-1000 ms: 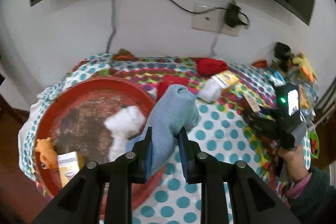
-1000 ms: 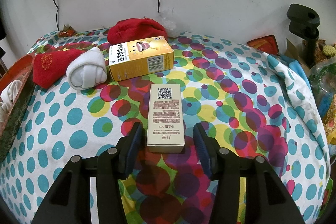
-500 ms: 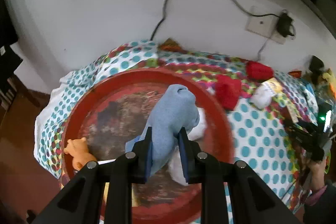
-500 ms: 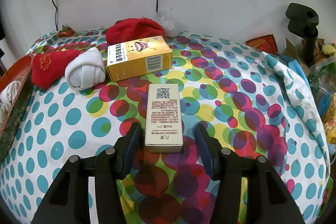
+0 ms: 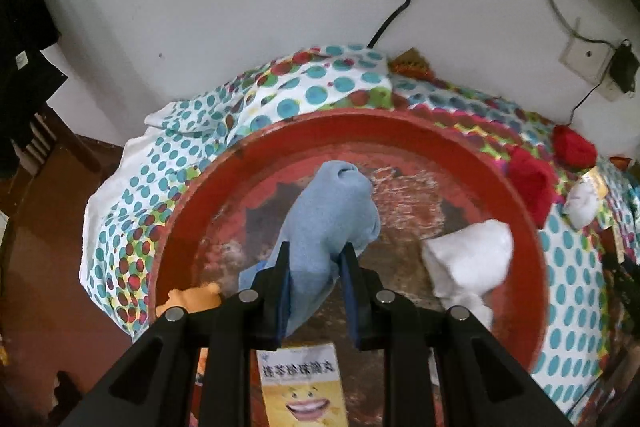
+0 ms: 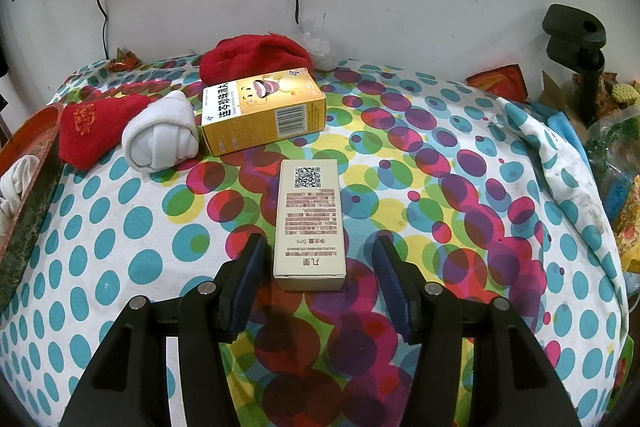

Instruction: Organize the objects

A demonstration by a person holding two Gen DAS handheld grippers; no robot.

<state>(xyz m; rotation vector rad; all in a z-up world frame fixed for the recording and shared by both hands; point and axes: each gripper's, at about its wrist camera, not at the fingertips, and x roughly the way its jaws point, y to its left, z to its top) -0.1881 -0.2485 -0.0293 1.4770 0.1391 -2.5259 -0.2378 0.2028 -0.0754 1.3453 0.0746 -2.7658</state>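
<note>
**Blue sock over the tray, box between open fingers**

My left gripper [image 5: 315, 279] is pinching a blue sock [image 5: 328, 223] above the red round tray [image 5: 528, 227]. My right gripper [image 6: 318, 275] is gaping wide, straddling the beige carton [image 6: 310, 223] without touching it.

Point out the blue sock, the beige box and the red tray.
blue sock [image 5: 332, 211], left wrist view, mid-body above the pads.
beige box [image 6: 310, 215], right wrist view, middle of its printed top face.
red tray [image 5: 400, 125], left wrist view, far rim.
</note>
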